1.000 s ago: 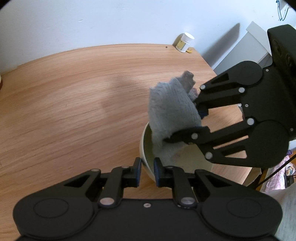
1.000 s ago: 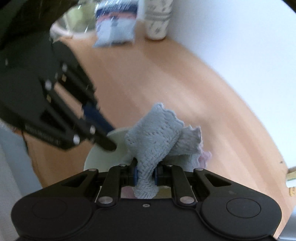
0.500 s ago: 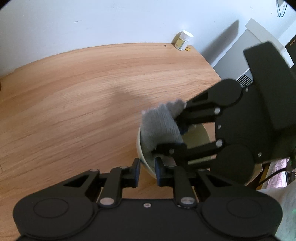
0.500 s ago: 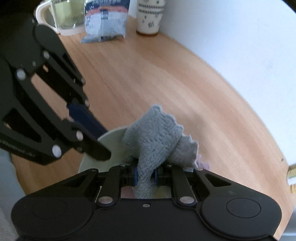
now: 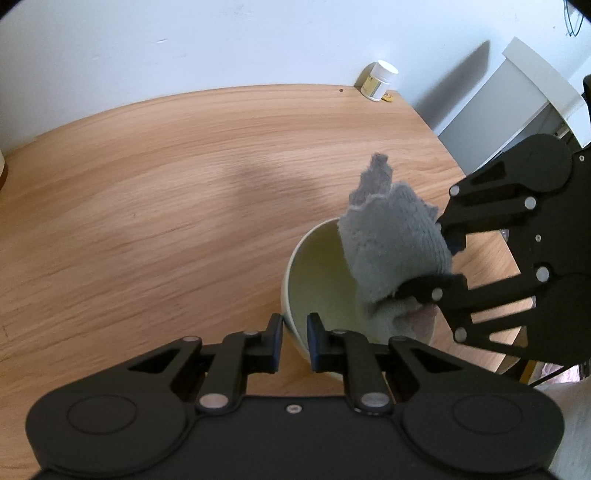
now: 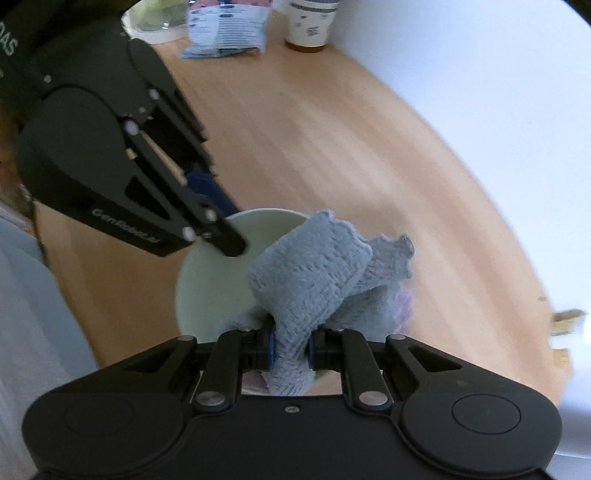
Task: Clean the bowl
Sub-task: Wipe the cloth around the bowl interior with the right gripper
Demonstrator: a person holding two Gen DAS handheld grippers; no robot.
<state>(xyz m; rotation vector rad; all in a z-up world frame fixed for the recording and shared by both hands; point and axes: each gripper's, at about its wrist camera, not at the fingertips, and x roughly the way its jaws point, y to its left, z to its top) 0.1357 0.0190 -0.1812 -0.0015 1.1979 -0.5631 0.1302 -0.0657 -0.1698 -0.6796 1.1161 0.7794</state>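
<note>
Gripping the near rim of the pale bowl [image 5: 321, 273] between the nearly closed fingers of the left gripper [image 5: 295, 339], one pad outside the wall and one inside. Standing on the wooden table [image 5: 147, 206], toward its right edge in the left wrist view, with a creamy, slightly greenish inside. Pinching a grey knitted cloth [image 6: 314, 280] in the right gripper [image 6: 290, 350], jaws narrow and tight on a bunched fold, blue pads pressed against the fabric on both sides. Draping the cloth over the bowl's right side, its lower end down inside against the inner wall, a scalloped edge sticking up above the rim. Hinting at a pinkish patch under the cloth, too blurred to identify. Resting well apart at the table's far edge by the wall: a small white-capped jar [image 5: 378, 81]; in the right wrist view a printed packet [image 6: 225, 26] beside a paper cup [image 6: 310, 22].
</note>
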